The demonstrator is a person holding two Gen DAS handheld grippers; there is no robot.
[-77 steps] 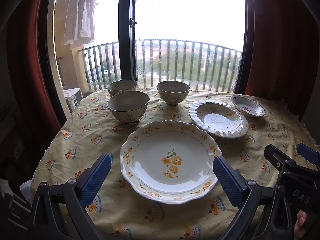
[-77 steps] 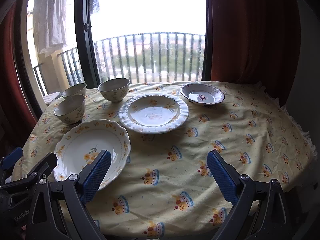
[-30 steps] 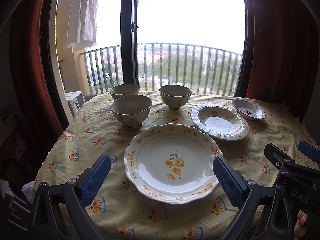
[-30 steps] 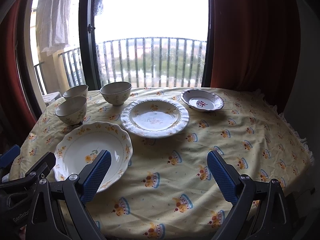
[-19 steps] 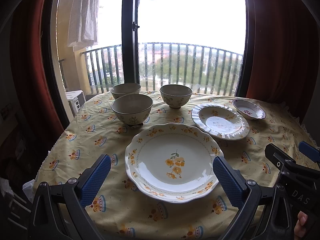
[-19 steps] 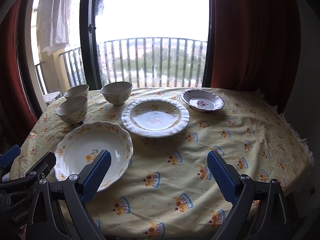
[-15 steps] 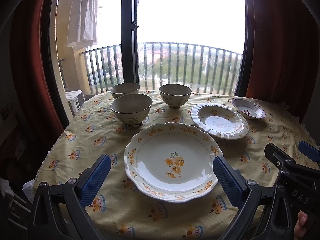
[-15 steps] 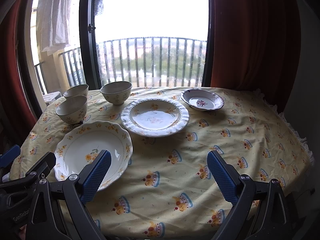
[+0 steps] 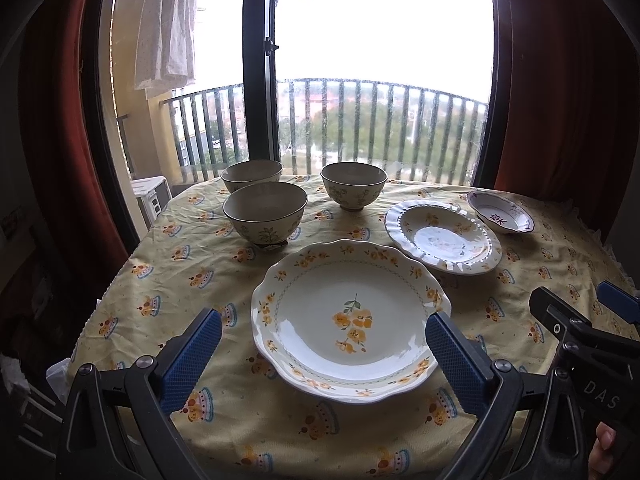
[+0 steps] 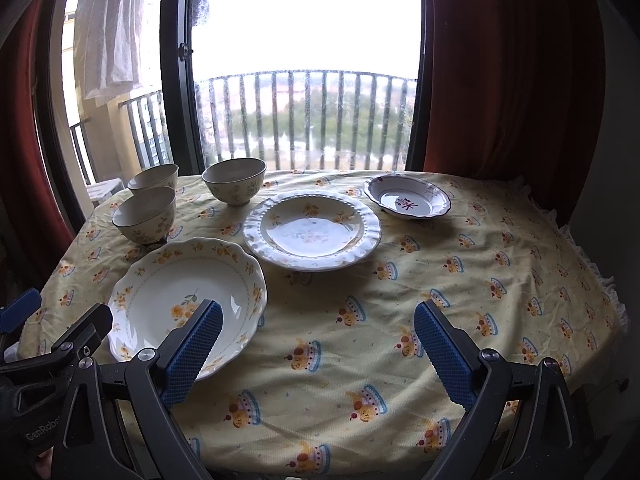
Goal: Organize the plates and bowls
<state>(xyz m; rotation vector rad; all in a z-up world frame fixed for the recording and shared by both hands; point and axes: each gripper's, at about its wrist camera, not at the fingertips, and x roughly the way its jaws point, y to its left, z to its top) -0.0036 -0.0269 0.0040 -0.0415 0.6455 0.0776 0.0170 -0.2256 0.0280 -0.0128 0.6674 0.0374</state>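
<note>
A large scalloped plate with yellow flowers (image 9: pixel 352 320) (image 10: pixel 184 300) lies nearest me on the yellow tablecloth. Behind it to the right sits a white ruffled plate (image 9: pixel 442 240) (image 10: pixel 312 232), then a small purple-rimmed dish (image 9: pixel 500 217) (image 10: pixel 407 197). Three floral bowls (image 9: pixel 264 213) (image 9: pixel 252 174) (image 9: pixel 354 184) stand at the back left. My left gripper (image 9: pixel 324 350) hangs open just in front of the large plate, holding nothing. My right gripper (image 10: pixel 316 344) is open over bare cloth, right of that plate.
The round table's cloth (image 10: pixel 500 280) drops off at a frilled edge on the right. Red curtains (image 10: pixel 500 80) flank a window with a balcony railing (image 9: pixel 380 128) behind the table. The right gripper's body (image 9: pixel 580 344) shows at the left wrist view's right edge.
Both cameras have tilted slightly since the earliest frames, so the table sits a little lower in view. No dish has moved and both grippers stay open.
</note>
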